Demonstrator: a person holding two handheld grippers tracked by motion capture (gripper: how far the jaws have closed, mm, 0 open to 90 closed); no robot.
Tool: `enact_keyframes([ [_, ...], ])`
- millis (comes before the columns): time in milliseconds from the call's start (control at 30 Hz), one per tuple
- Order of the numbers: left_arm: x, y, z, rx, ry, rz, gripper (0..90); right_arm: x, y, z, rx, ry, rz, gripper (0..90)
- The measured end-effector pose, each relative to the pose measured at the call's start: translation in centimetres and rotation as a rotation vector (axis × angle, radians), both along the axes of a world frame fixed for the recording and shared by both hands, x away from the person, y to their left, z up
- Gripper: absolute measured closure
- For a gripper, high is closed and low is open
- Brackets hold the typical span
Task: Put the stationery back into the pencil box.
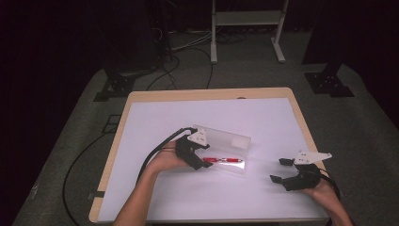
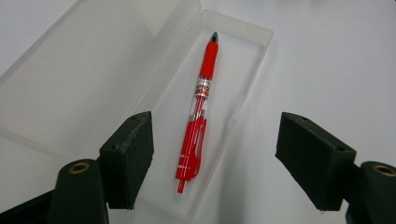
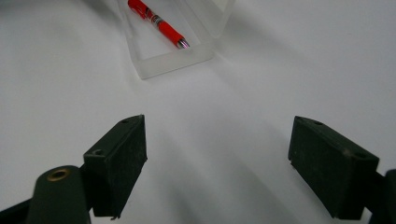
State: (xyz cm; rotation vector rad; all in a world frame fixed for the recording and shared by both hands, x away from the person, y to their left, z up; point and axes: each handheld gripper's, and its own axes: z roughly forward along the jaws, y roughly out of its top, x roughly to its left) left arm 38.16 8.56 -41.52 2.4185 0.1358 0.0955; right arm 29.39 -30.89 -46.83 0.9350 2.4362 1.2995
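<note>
— Forearms first in the high view, since they sit closest to the lens: what are you doing with them?

— My left gripper (image 1: 200, 162) rests at the near left end of the clear case (image 1: 225, 153), its fingers apart and clamped on nothing. My right gripper (image 1: 277, 170) lies well off to the right on the white table (image 1: 263, 122), fingers spread too, nothing between them.

— And the pen?

— I see the red pen (image 1: 225, 160) lying flat in the case's tray, along its length. The lid stands tilted up behind it.

— Now the left gripper view.

— My two black fingers (image 2: 128, 156) rise from the bottom with a wide gap. The left one sits over the tray's near corner; the right one is over bare table beside the case (image 2: 233, 93). Between them lies the pen (image 2: 198, 109), clip end nearest me, dark tip at the far end. I touch neither pen nor tray wall, as far as I can tell. The lid lies open to the left.

— And the right gripper view?

— My fingers (image 3: 119, 163) stand wide over plain table. Farther up I see the end of the case (image 3: 173, 60) with the tip of the pen (image 3: 161, 23) pointing toward me, well apart from my fingers.
</note>
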Motion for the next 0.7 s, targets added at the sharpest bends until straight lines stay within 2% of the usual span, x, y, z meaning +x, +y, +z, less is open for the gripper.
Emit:
enact_keyframes([
  [100,-0.2,0.2,0.1,-0.008,0.002,0.016,23.2,0.0,-0.1,0.0,0.002,0.0,-0.003,18.7],
  [233,-0.5,0.7,0.1,-0.013,-0.016,0.022,20.4,0.0,0.0,0.0,-0.001,0.0,-0.002,18.7],
  [400,-0.8,1.4,-0.1,-0.026,-0.012,0.044,18.6,0.0,0.1,0.0,-0.007,0.001,-0.002,18.7],
  [467,-0.8,1.6,-0.2,-0.018,-0.004,0.051,18.1,0.0,0.1,0.0,-0.008,0.0,-0.002,18.7],
  [700,-1.2,2.5,-0.3,-0.037,-0.01,0.073,16.7,0.0,0.0,-0.1,-0.007,0.002,-0.006,18.7],
])
